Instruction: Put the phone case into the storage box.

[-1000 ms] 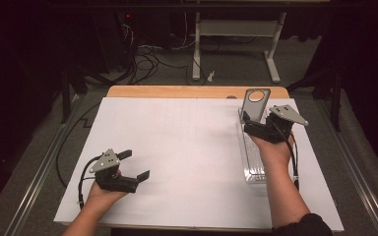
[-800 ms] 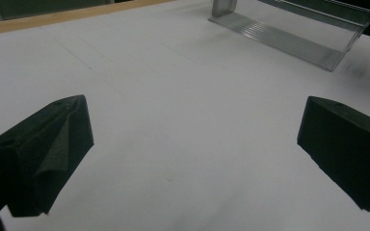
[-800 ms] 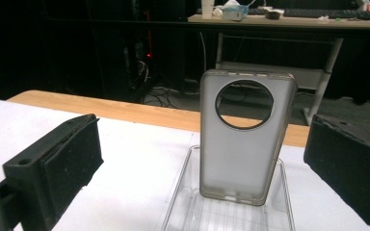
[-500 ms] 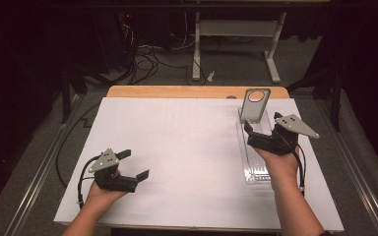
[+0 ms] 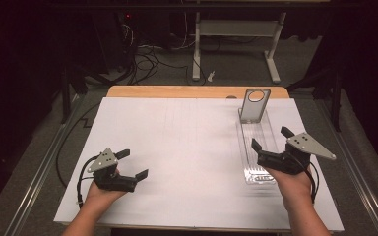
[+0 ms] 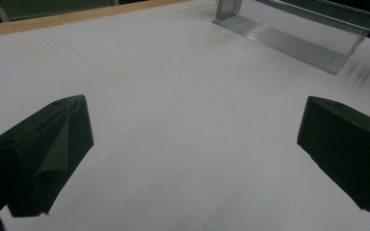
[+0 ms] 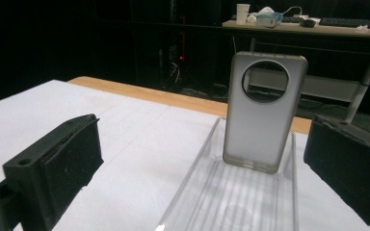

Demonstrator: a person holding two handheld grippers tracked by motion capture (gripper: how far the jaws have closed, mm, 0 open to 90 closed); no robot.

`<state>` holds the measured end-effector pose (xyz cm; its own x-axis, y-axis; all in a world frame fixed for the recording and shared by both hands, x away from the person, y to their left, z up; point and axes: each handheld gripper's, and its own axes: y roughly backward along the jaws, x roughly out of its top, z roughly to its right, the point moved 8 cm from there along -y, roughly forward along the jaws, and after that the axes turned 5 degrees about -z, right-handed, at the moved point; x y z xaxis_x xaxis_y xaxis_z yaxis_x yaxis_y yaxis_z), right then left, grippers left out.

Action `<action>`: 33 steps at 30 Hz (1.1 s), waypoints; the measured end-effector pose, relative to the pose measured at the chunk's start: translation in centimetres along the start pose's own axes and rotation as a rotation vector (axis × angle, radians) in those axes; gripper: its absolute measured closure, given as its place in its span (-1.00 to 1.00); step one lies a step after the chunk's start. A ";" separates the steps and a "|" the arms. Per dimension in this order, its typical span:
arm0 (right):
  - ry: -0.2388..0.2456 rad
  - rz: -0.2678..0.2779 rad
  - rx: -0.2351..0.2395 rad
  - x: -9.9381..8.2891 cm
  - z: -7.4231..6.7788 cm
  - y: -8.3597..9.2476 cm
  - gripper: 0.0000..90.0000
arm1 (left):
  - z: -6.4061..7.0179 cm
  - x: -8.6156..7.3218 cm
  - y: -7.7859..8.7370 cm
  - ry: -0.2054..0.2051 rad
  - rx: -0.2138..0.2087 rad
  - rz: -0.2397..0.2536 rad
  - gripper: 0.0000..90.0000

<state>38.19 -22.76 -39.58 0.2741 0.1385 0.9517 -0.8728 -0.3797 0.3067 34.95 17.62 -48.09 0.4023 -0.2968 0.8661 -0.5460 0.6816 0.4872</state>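
Right gripper (image 5: pixel 272 141) jaws apart, hovering over near end of clear ribbed plastic tray (image 5: pixel 254 142), grey phone case with round cutout (image 7: pixel 262 113) upright straight ahead; left gripper (image 5: pixel 133 163) also apart, well aside.

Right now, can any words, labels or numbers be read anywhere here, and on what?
None can be read.
Phone case, standing in the clear tray: blank.
Near end of the clear tray in the high view: pale marks, too blurred to read.
Both grippers: no lettering visible.
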 end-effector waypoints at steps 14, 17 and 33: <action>0.001 0.024 0.026 -4.7 1.3 4.3 -1.00 | 0.0 0.1 0.2 -0.005 0.005 -0.007 -0.99; 0.001 0.032 0.033 -5.3 1.5 5.2 -1.00 | 0.2 0.0 0.3 -0.005 0.005 -0.014 -0.99; 0.031 0.029 0.048 -6.5 1.1 6.5 -1.00 | 0.5 0.1 1.0 0.007 0.008 -0.007 -1.00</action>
<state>31.23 -27.16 -43.72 0.2351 0.1550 0.9595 -0.8596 -0.4277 0.2797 34.10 17.90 -47.47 0.4108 -0.2967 0.8621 -0.5489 0.6745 0.4937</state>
